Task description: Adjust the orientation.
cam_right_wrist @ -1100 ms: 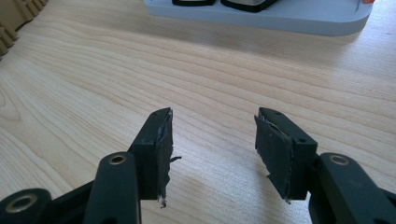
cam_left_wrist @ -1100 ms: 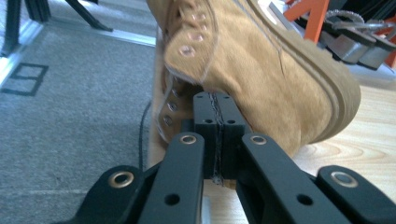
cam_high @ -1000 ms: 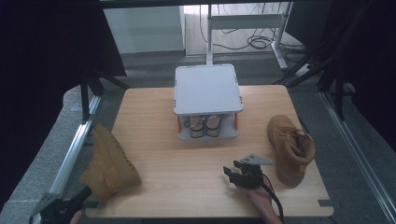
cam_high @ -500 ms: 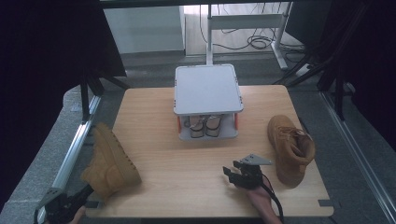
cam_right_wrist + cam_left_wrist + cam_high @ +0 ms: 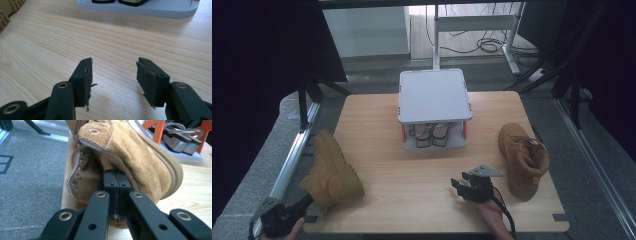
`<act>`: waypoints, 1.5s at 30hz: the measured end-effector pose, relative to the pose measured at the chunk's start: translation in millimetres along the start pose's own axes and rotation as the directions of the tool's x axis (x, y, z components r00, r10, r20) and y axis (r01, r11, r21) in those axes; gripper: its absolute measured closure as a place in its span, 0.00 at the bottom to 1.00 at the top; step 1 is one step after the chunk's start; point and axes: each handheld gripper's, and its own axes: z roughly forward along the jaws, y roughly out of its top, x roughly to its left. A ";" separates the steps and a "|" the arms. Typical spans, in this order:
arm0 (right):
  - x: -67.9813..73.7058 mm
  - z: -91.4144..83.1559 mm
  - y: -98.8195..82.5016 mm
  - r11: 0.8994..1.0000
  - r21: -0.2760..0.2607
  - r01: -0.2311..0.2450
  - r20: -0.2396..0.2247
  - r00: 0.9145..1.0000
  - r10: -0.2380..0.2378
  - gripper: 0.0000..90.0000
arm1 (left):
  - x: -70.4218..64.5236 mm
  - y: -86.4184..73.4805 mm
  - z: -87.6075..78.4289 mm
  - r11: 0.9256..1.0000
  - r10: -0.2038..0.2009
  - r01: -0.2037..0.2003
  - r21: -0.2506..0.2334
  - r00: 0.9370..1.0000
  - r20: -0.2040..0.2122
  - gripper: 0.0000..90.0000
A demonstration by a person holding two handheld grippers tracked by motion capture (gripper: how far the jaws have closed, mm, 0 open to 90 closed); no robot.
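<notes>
Tongs first: your left tongs [image 5: 116, 192] are clenched on the collar edge of the tan boot [image 5: 332, 170] at the left front of the tabletop [image 5: 412, 165]. In the left gripper view the two pads meet with a thin strip of the boot's lining pinched between them, just beside the eyelet row and the brown lace. From above, that boot sits near the tabletop's left edge with its sole turned up and toward the far left, and your left tongs [image 5: 304, 202] reach it from the near left corner.

Your right tongs [image 5: 113, 75] are released, jaws wide apart with bare wood showing between them and nothing touching the pads. In the high view they [image 5: 464, 185] rest low over the front of the tabletop, right of centre.

A second tan boot [image 5: 522, 157] lies on its side near the right edge, just beside your right tongs but apart from them. At the far middle stands a small grey shoe rack [image 5: 434, 95] with orange posts, and a pair of heeled sandals [image 5: 432, 136] sits on its lower shelf
</notes>
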 end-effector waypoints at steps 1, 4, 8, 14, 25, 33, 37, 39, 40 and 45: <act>-0.1 0.2 0.0 1.000 -0.001 -0.001 0.000 1.000 0.001 0.52 | -0.8 0.7 0.1 1.000 0.000 0.000 -0.002 1.000 0.001 0.99; -0.1 0.2 0.0 1.000 -0.002 -0.002 0.000 1.000 0.002 0.52 | -2.7 3.8 0.8 1.000 0.004 -0.004 -0.011 1.000 0.011 0.99; -0.3 -0.3 -0.2 1.000 0.000 -0.006 0.001 1.000 0.006 0.52 | -7.0 9.0 2.0 1.000 0.016 -0.016 -0.019 1.000 0.022 0.99; -2.0 -0.7 -0.6 1.000 -0.004 -0.008 0.006 1.000 0.008 0.52 | -14.4 15.9 5.5 0.999 0.030 -0.029 -0.024 0.999 0.040 0.98; -5.0 -1.9 -1.4 1.000 -0.004 -0.015 0.013 1.000 0.015 0.52 | -42.6 31.1 35.6 0.997 0.078 -0.079 0.007 0.992 0.096 0.99; -6.3 -1.6 -1.8 1.000 -0.003 -0.014 0.018 1.000 0.014 0.52 | -68.1 56.4 57.1 0.993 0.115 -0.118 0.014 0.983 0.141 0.99; -8.0 -1.1 -2.3 1.000 0.000 -0.017 0.025 1.000 0.017 0.52 | -88.0 74.8 75.2 0.990 0.136 -0.142 0.015 0.970 0.204 0.99; -8.4 -0.6 -2.9 1.000 0.003 -0.016 0.027 1.000 0.016 0.52 | -104.6 83.9 85.9 0.985 0.168 -0.173 0.007 0.963 0.210 0.99; -8.6 -0.3 -3.2 1.000 0.005 -0.016 0.027 0.999 0.016 0.52 | -112.9 87.5 92.7 0.978 0.196 -0.205 0.030 0.961 0.193 0.99; -9.3 -0.9 -3.8 1.000 0.006 -0.010 0.029 1.000 0.010 0.52 | -126.6 92.3 109.2 0.977 0.202 -0.211 0.032 0.963 0.181 0.99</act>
